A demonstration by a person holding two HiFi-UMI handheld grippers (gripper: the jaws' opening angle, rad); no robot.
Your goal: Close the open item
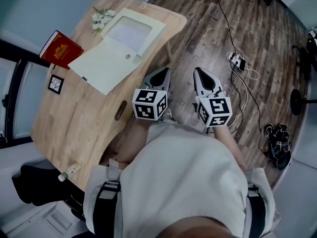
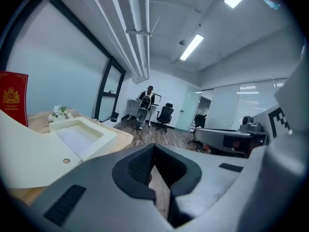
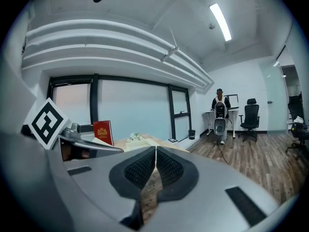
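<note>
Head view: a cream box (image 1: 157, 29) lies open on a wooden table (image 1: 74, 123), with its lid (image 1: 101, 66) folded out flat. A red book (image 1: 60, 48) sits just left of the box. The left gripper (image 1: 167, 70) and right gripper (image 1: 197, 70) hover to the right of the box, over the floor.

Left gripper view: the left gripper's (image 2: 153, 146) jaws are together and empty, and the box (image 2: 108, 134) is ahead to the left.

Right gripper view: the right gripper's (image 3: 155, 149) jaws are together and empty. The pale shape beside the book (image 3: 103, 132) is probably the box.

Closing has not begun; the lid is not yet touched or folded over.
</note>
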